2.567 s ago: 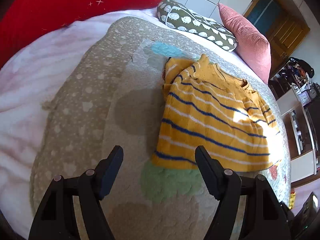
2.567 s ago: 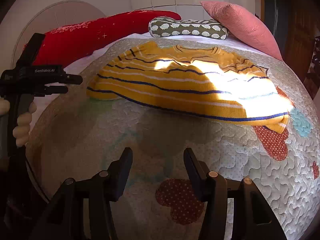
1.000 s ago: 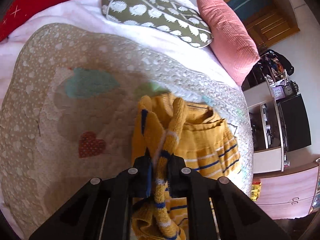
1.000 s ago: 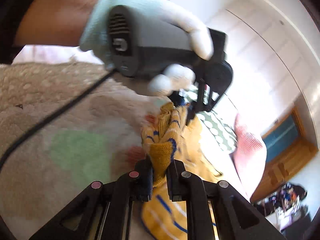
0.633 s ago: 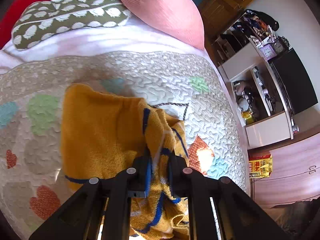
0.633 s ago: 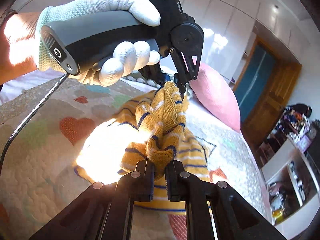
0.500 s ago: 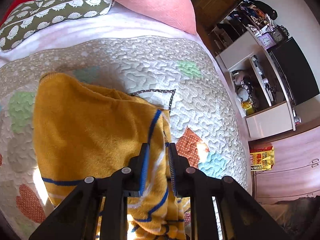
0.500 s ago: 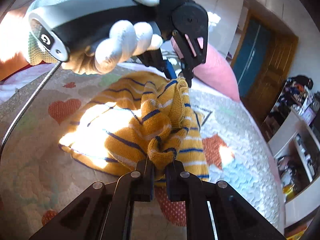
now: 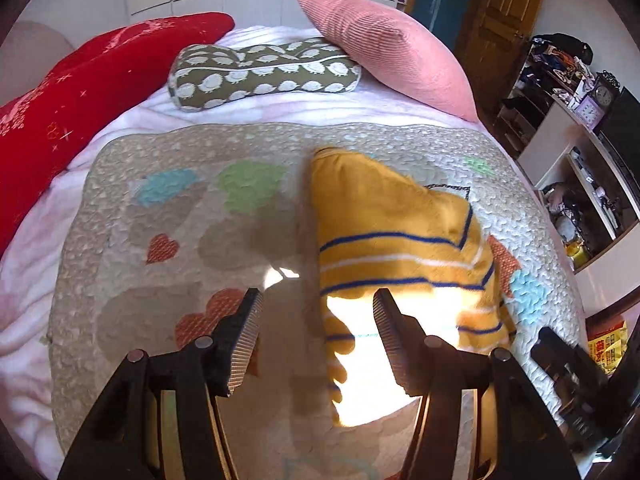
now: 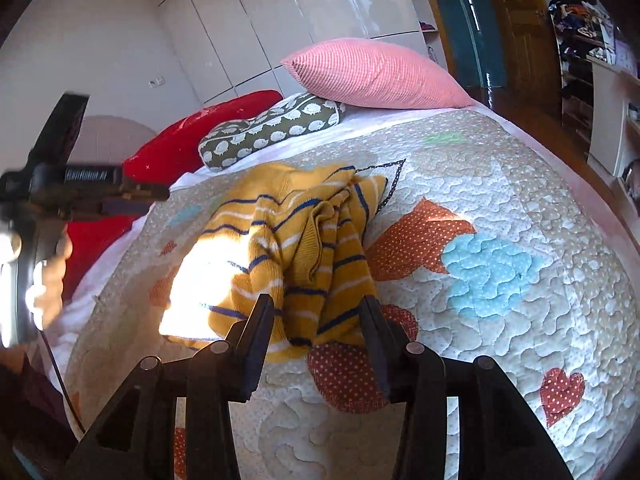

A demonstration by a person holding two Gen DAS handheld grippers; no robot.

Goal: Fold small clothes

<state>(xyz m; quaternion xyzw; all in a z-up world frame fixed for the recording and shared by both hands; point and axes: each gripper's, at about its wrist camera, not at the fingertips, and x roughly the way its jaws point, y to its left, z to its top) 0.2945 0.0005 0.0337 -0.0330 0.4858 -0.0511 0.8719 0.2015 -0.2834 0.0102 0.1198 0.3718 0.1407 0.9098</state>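
Low in the left wrist view, left gripper (image 9: 318, 320) spread wide, gripping nothing, poised over the near left edge of a yellow striped sweater (image 9: 394, 240). Low in the right wrist view, right gripper (image 10: 318, 322) likewise parted wide and empty, fingertips flanking the sweater's bunched near hem, contact impossible to tell. Sweater folded over on itself at frame centre, mustard knit with blue and white stripes, rumpled along its right side, a bright patch of sunlight across its near part. Underneath, a quilted bedspread (image 9: 120, 280), beige with small white dots and stitched patches: red dotted hearts, a green shape, pale blue shapes, an orange dotted shape just right of the sweater. Beyond the quilt, a pale pink sheet (image 9: 260, 112). Toward the top of the frame, three cushions: a red one (image 9: 80, 92) at upper left, an olive bolster with white hedgehog print (image 9: 260, 74) in the middle, a pink ribbed pillow (image 9: 388, 52) to its right. Behind the bed, glossy white wardrobe panels (image 10: 320, 12). At upper right, a wooden door (image 9: 496, 20). Along the right edge, cluttered white shelving (image 9: 576, 184) with a clock (image 9: 603, 96) on top.
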